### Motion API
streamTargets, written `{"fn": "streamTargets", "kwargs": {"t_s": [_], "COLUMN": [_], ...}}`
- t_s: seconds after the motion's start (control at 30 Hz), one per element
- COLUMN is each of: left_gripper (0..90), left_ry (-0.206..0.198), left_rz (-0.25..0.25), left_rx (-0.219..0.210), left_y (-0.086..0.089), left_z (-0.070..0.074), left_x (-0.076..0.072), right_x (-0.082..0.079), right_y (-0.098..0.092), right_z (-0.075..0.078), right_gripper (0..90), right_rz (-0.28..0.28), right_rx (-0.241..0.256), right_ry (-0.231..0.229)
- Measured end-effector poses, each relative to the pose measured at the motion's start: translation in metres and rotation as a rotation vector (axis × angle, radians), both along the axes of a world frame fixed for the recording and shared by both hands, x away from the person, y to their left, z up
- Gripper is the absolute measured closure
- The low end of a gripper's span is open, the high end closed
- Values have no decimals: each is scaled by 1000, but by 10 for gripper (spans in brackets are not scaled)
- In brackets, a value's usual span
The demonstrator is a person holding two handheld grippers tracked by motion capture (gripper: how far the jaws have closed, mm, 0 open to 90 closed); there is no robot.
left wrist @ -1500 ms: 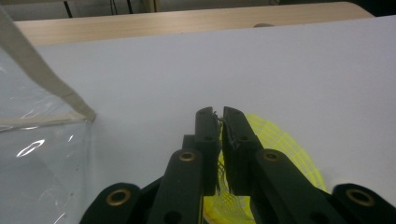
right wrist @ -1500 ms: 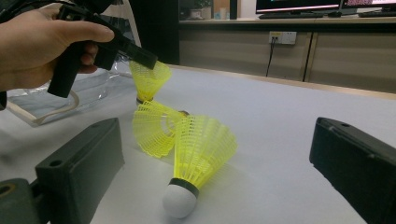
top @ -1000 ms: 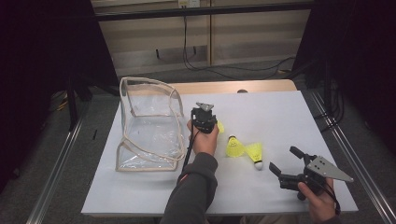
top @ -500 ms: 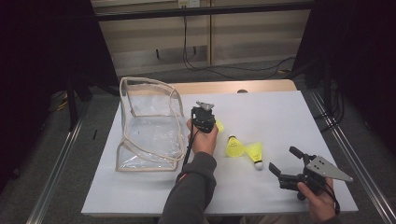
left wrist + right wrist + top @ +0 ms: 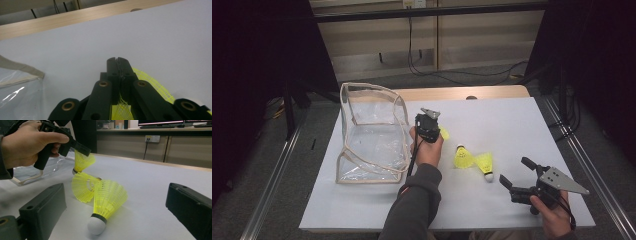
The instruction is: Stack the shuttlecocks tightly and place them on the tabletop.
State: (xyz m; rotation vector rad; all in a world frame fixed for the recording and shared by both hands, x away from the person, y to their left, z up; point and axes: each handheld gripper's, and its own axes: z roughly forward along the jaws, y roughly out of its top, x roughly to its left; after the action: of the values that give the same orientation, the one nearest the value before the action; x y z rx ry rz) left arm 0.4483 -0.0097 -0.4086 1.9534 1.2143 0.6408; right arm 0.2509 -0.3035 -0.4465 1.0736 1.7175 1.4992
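Nothing has shifted: left tool (image 5: 435, 121) still pinches yellow shuttlecock (image 5: 443, 133).

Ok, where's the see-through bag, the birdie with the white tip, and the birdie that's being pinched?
Bag (image 5: 371, 145), high view, clear side wall.
White-tipped birdie (image 5: 97, 225), right gripper view, white tip.
Pinched birdie (image 5: 83, 161), right gripper view, yellow skirt.

— What is found at the left of the high view?

— A bag (image 5: 372, 135) is stood on the table (image 5: 492, 120), left of centre.

— And at the centre?

— The left gripper (image 5: 428, 125) is held just right of the bag, with a shuttlecock (image 5: 444, 133) pinched at its jaws.

— What is placed to the lower right?

— Two shuttlecocks (image 5: 473, 161) are laid touching each other, right of the hand (image 5: 428, 150). The right gripper (image 5: 515, 176) is held nearer the lower right corner, apart from them.
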Motion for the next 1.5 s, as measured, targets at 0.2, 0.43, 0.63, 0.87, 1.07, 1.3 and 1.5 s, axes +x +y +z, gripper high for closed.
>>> {"fn": "streamTargets", "kwargs": {"t_s": [0.2, 0.43, 0.63, 0.87, 1.07, 1.3, 1.5], "left_gripper": [890, 867, 771, 735, 680, 652, 625], "left_ry": [20, 32, 70, 85, 100, 109, 117], "left_rz": [16, 3, -19, -39, -60, -59, -45], "left_rx": [25, -13, -85, -108, -115, -118, -113], "left_y": [3, 3, -1, -6, -9, -11, -12], "left_z": [-2, -6, -14, -18, -21, -23, -24], "left_x": [-2, -2, 2, 3, 3, 5, 5], "right_x": [0, 0, 1, 1, 1, 0, 0], "right_y": [0, 2, 2, 2, 2, 2, 1], "right_z": [0, 0, -1, -1, -1, -1, 0], "right_gripper": [22, 22, 22, 22, 22, 22, 22], "right_rz": [3, 9, 10, 13, 14, 14, 12], "right_rx": [-2, -2, -7, -6, -6, -7, -4], "right_ry": [-1, 2, 4, 7, 9, 7, 6]}}
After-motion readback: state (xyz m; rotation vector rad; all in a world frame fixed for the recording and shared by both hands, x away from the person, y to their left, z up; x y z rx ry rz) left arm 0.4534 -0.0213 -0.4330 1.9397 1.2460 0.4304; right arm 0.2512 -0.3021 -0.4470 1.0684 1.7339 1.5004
